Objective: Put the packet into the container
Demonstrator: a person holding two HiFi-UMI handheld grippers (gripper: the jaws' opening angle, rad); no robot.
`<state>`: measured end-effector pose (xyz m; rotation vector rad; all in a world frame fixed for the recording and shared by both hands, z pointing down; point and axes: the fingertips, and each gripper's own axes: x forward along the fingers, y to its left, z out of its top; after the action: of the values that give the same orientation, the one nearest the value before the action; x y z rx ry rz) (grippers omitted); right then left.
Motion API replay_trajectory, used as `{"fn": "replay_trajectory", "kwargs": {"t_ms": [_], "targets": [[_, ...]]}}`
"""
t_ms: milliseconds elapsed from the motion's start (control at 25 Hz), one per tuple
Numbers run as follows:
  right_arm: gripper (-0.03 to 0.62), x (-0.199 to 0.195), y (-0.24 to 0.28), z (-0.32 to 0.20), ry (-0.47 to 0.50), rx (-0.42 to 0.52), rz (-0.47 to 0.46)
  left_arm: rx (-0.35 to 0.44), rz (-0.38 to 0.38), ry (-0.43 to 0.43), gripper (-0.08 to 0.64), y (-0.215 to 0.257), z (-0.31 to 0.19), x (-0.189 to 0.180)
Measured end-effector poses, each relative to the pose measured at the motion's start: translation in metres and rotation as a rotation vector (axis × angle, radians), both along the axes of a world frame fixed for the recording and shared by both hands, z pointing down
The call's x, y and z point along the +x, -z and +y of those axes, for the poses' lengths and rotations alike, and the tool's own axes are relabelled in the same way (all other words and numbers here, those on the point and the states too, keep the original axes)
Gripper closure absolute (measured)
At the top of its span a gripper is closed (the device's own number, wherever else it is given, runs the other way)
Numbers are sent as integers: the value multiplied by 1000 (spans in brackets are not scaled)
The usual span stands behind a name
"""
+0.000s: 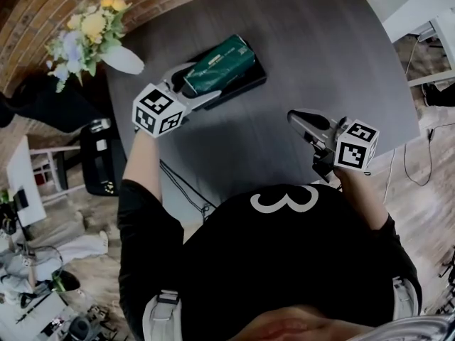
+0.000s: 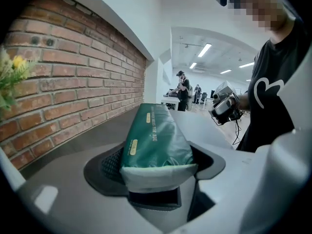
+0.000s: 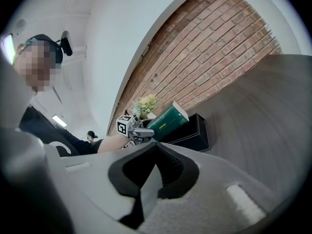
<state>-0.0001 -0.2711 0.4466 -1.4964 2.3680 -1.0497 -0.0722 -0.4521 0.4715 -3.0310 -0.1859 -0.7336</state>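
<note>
The left gripper (image 1: pixel 190 85) holds the near end of the green soft plastic packet (image 1: pixel 220 64), jaws wide around it. The packet sits tilted over the black rectangular container (image 1: pixel 245 84) near the far left corner of the dark grey counter (image 1: pixel 320 55). The right gripper (image 1: pixel 295 117) hangs over the near right edge, jaws together and empty.

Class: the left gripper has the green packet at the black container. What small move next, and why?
Probably lower the left gripper slightly before letting go: its jaws clamp the green packet, which sits over the black container, above its rim rather than down inside.
</note>
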Motion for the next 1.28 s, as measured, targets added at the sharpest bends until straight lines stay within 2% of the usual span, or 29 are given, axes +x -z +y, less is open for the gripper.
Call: {"fn": "replay_trajectory", "kwargs": {"t_ms": [160, 360, 760, 1000, 1280], "targets": [[591, 4, -7, 4, -14, -22, -8, 13, -61, -22, 178, -25, -2, 7], [591, 6, -17, 7, -24, -40, -22, 151, -222, -93, 176, -45, -6, 11], [591, 11, -23, 7, -38, -52, -39, 122, -274, -135, 169, -61, -4, 22], [591, 11, -23, 6, -32, -52, -45, 58, -266, -99, 144, -62, -9, 23], [591, 13, -21, 7, -31, -47, -49, 77, -260, -55, 133, -60, -10, 24]]}}
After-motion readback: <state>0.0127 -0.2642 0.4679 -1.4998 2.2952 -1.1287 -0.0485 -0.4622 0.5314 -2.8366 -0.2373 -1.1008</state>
